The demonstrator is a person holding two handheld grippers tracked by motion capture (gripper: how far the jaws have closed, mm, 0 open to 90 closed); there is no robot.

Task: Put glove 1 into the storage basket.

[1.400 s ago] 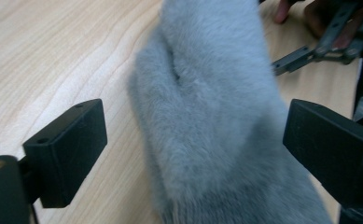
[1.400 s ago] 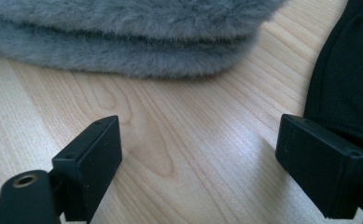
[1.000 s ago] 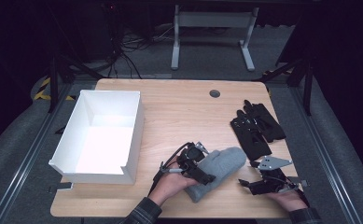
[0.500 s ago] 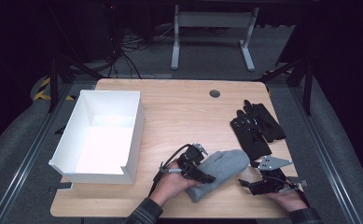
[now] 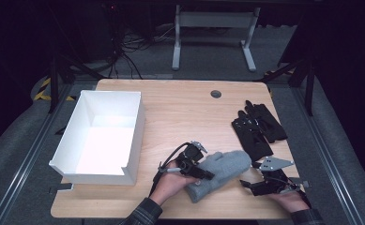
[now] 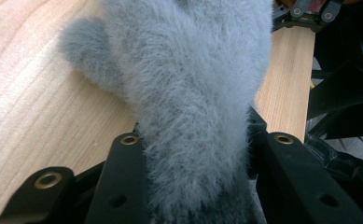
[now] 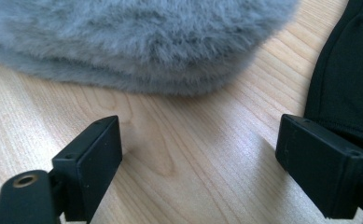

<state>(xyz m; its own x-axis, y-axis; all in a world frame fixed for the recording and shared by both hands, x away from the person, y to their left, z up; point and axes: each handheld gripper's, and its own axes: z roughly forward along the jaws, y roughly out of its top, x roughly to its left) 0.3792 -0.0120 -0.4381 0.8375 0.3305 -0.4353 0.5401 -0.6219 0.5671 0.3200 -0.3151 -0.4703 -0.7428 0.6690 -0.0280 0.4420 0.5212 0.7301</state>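
We've got our left gripper (image 5: 207, 174) just closing on the fluffy grey mitten's (image 5: 220, 171) cuff for lifting, while our right gripper (image 5: 248, 184) waits spread at its 4 o'clock.

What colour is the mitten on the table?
Grey and fuzzy; the mitten shows best in the left gripper view.

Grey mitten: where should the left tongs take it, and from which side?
At the cuff end of the mitten, coming along the table from the person's side. It lies flat, narrowest there, and the left tongs already straddle it, jaws just closing.

Black tool (image 5: 207, 174), plaid sleeve (image 5: 142, 214)
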